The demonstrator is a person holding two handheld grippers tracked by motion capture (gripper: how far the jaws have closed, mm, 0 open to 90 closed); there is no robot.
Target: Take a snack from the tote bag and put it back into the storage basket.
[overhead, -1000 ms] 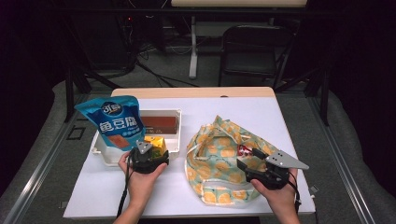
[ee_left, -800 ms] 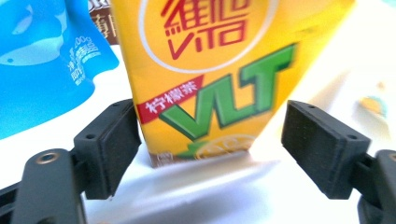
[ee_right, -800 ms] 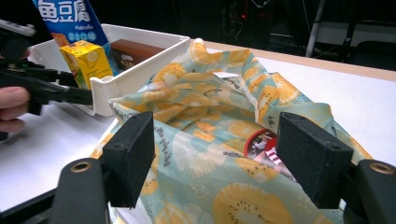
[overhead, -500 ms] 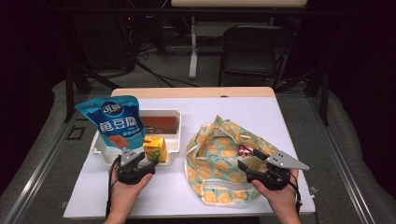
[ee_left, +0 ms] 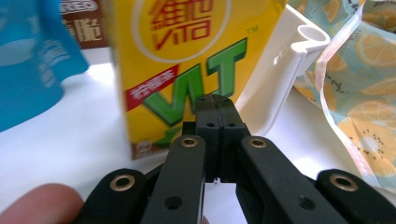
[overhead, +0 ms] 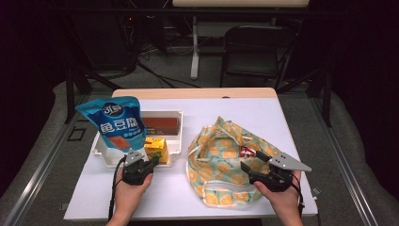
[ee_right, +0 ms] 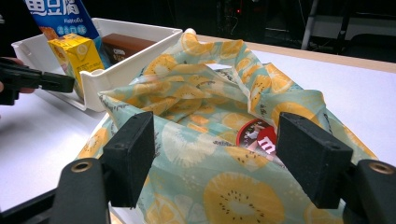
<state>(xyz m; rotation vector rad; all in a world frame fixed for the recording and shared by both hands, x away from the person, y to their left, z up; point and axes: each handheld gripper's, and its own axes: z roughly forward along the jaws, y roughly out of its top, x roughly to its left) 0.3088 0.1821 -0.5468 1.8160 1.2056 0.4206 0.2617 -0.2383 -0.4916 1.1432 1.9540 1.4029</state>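
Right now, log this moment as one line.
left gripper: shut, empty, before yellow drink carton | right gripper: open at fruit-print bag | carton in white tray

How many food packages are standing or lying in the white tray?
3: the blue pouch stands at the tray's left, the brown box lies at the back, the yellow carton stands in front. Others may be hidden behind the pouch.

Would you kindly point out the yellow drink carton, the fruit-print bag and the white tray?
yellow drink carton (ee_left: 187, 70), left gripper view, front face.
fruit-print bag (overhead: 214, 162), high view, left side.
white tray (ee_right: 154, 37), right gripper view, near wall.
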